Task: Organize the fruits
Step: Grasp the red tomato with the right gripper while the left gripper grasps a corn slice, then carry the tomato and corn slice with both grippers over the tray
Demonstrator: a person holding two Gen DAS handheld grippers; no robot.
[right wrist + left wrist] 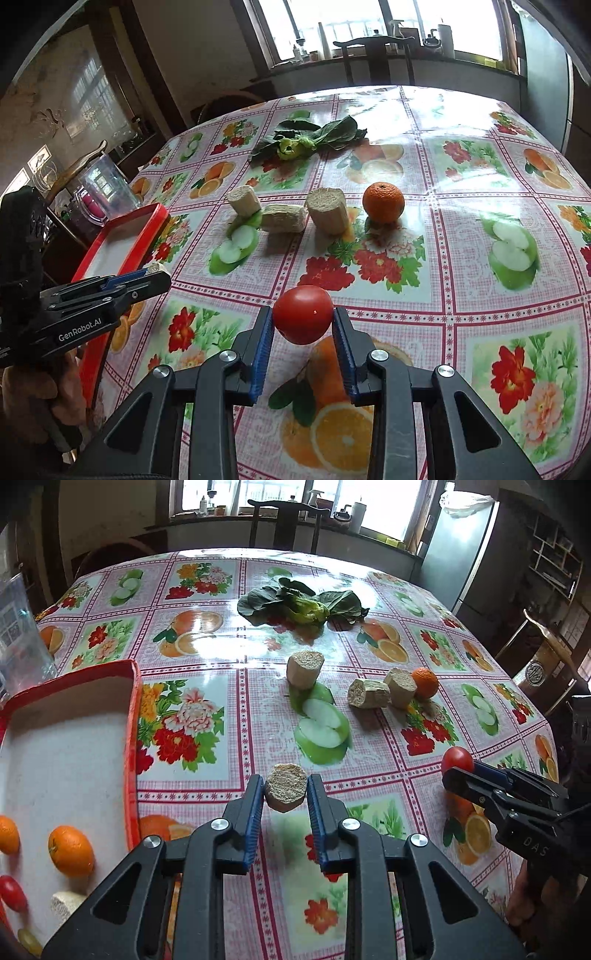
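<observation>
Between the left gripper's (286,790) blue pads, a tan corn-cob chunk (286,786) is clamped, lifted off the tablecloth (369,760). Left of those fingers: red-rimmed tray (131,716) holding an orange (71,850) and a small tomato (13,892). Ahead of them, three more cob pieces (304,669) and a loose orange (424,682); leafy greens (303,603) beyond. Right gripper (303,325) pinches a red tomato (303,314), raised above the cloth.

Tablecloth (461,221) is pink check w/ fruit & flower prints. Red tomato (303,314), orange mandarin (383,202) at 1 o'clock. Tray (131,738) rim red, inside white.
</observation>
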